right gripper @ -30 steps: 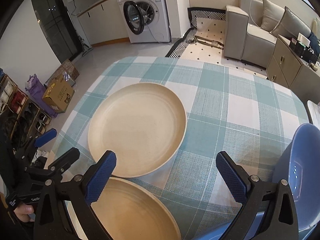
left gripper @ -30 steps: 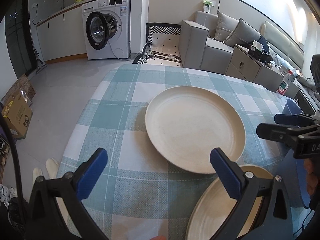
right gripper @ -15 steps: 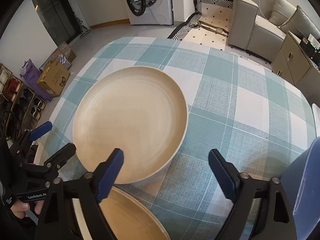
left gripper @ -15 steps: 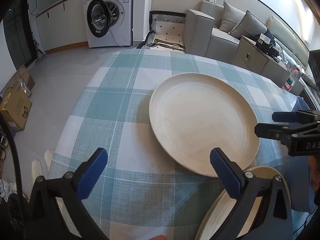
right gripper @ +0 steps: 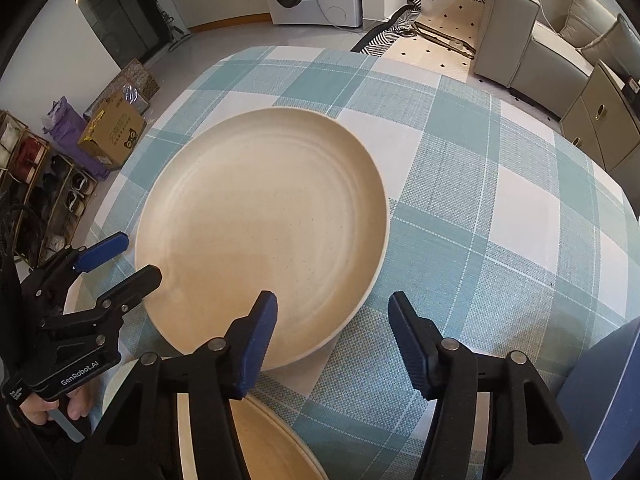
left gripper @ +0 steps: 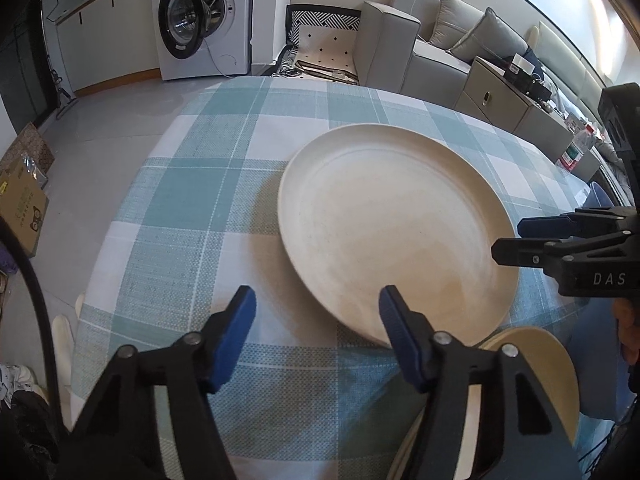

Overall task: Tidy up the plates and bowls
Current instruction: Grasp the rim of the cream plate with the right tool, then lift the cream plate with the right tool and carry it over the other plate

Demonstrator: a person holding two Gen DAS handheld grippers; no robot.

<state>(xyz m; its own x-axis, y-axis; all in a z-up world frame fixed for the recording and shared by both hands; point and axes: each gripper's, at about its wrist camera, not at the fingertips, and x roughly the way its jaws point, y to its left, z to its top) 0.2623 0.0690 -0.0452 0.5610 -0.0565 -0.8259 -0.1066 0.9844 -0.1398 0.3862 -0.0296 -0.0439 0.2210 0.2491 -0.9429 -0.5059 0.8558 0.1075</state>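
Observation:
A large cream plate (left gripper: 396, 232) lies flat on the checked tablecloth; it also shows in the right wrist view (right gripper: 264, 236). A second cream plate (left gripper: 532, 364) lies at the table's near edge, partly hidden by the fingers; it shows in the right wrist view (right gripper: 264, 440). My left gripper (left gripper: 318, 320) is open and empty at the large plate's near left rim. My right gripper (right gripper: 332, 320) is open and empty at its near right rim. Each gripper shows in the other's view: the right (left gripper: 524, 236), the left (right gripper: 120, 260). A blue bowl (right gripper: 612, 392) sits at the right.
The table (left gripper: 224, 184) wears a teal and white checked cloth. Its left and near edges drop to the floor. A washing machine (left gripper: 204, 20), a grey sofa (left gripper: 432, 44) and a cabinet (left gripper: 504, 100) stand beyond. Boxes (right gripper: 112, 132) and a shoe rack (right gripper: 36, 184) stand at the left.
Both grippers have moved forward and down towards the large plate. Both have narrowed but stay open. The plates have not moved.

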